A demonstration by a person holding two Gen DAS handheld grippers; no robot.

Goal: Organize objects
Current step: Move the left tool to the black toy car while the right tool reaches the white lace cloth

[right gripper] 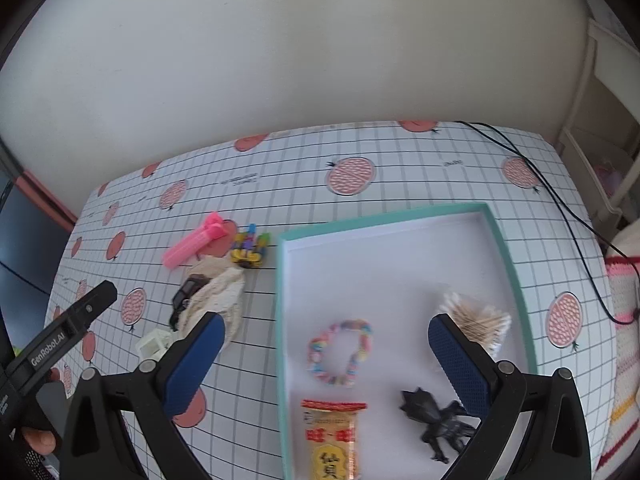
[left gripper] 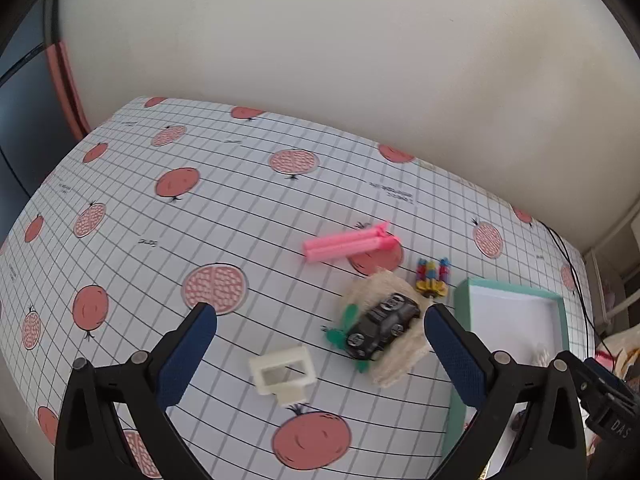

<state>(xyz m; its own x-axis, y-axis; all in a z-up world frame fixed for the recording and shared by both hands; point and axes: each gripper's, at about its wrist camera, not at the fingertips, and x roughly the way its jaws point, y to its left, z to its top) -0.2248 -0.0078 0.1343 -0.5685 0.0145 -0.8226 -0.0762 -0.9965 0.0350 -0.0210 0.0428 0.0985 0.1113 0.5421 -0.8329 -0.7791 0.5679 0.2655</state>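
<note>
A teal-rimmed white box (right gripper: 516, 276) lies on the table's right; its corner shows in the left wrist view (left gripper: 464, 300). In it lie a pastel bead bracelet (right gripper: 340, 352), a snack packet (right gripper: 332, 436), a black toy creature (right gripper: 436, 420) and a bundle of cotton swabs (right gripper: 480, 316). Left of the box lie a black toy car (left gripper: 380, 330) on a cream cloth (left gripper: 400, 360), a pink clip (left gripper: 348, 246), a colourful small toy (left gripper: 432, 276) and a white plastic piece (left gripper: 284, 372). My left gripper (left gripper: 320, 320) is open above the white piece. My right gripper (right gripper: 326, 334) is open over the box.
The table has a grid cloth with red fruit prints (left gripper: 176, 184). A pale wall stands behind it. A black cable (right gripper: 560, 200) runs across the table's right side. A crocheted cloth (right gripper: 624, 320) lies past the right edge.
</note>
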